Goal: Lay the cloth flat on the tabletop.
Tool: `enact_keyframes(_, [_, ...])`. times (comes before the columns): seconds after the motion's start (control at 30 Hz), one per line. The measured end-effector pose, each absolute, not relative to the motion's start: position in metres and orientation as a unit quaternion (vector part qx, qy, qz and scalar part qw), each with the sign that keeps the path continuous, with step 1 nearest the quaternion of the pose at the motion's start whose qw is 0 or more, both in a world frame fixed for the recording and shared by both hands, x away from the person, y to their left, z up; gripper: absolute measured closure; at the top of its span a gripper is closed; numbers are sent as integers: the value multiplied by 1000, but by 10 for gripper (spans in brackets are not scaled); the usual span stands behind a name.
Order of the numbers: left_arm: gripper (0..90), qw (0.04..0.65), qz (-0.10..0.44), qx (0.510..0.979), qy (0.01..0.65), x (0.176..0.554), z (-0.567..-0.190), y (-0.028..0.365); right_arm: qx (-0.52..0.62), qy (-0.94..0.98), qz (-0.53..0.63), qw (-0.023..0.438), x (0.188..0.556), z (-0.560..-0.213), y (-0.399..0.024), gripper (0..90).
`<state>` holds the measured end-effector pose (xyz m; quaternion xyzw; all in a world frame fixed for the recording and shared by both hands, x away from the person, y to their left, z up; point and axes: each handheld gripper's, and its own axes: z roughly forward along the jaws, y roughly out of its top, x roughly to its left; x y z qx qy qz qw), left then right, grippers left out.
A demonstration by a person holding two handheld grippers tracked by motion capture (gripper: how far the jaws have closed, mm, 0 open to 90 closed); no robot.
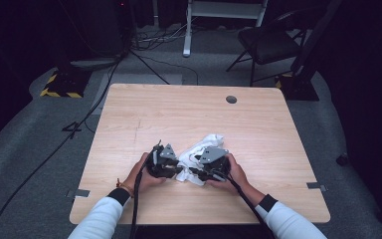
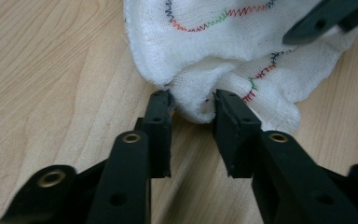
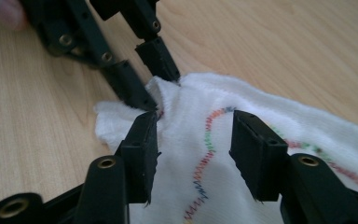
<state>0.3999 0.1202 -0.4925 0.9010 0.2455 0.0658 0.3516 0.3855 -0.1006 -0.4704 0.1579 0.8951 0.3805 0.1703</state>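
Cloth-handling is the step in hand: a white cloth (image 1: 199, 154) with multicoloured zigzag stitching lies crumpled near the middle of the tabletop (image 1: 144, 109), towards its near edge. A bunched fold of it is pinched between the jaws of the left tool (image 2: 193, 105), which are closed onto it. The right tool (image 3: 196, 135) is held just over the cloth, jaws standing apart with fabric under them but nothing gripped. A second grip with the right tool on a free edge is probably called for next, so that the cloth can be spread or folded. Nothing on the tabletop stands in the way; a grommet hole (image 1: 231, 99) sits near the far edge, and a chair (image 1: 271, 42) stands beyond.
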Motion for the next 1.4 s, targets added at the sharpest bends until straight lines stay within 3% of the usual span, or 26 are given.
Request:
enact_keyframes(0.03, [717,350,67,902,244,400,-492,121,157,898,373,171,386,-473,-98,517])
enact_keyframes(0.07, [790,349,69,903,241,400,-492,121,160,904,356,175,387,-478,-96,585])
enact_keyframes(0.1, [790,348,71,904,240,399,-492,121,160,904,356,175,387,-478,-96,585])
enact_keyframes(0.17, [825,342,78,906,236,399,-492,121,158,907,346,179,389,-481,-99,715])
enact_keyframes(0.27, [838,340,79,908,234,398,-491,121,159,907,345,182,389,-480,-104,818])
enact_keyframes(0.4, [839,339,78,908,236,398,-491,122,162,903,355,180,387,-473,-118,847])
enact_keyframes(0.67, [839,339,78,909,232,395,-491,118,194,889,368,193,378,-457,-169,857])
enact_keyframes(1.17, [821,332,71,919,203,381,-489,102,284,878,342,180,350,-474,-260,834])
enact_keyframes(1.37, [711,333,78,915,212,380,-488,105,308,871,336,181,346,-475,-280,720])
enact_keyframes(1.4, [680,336,78,914,214,380,-487,106,314,869,335,185,345,-474,-286,653])
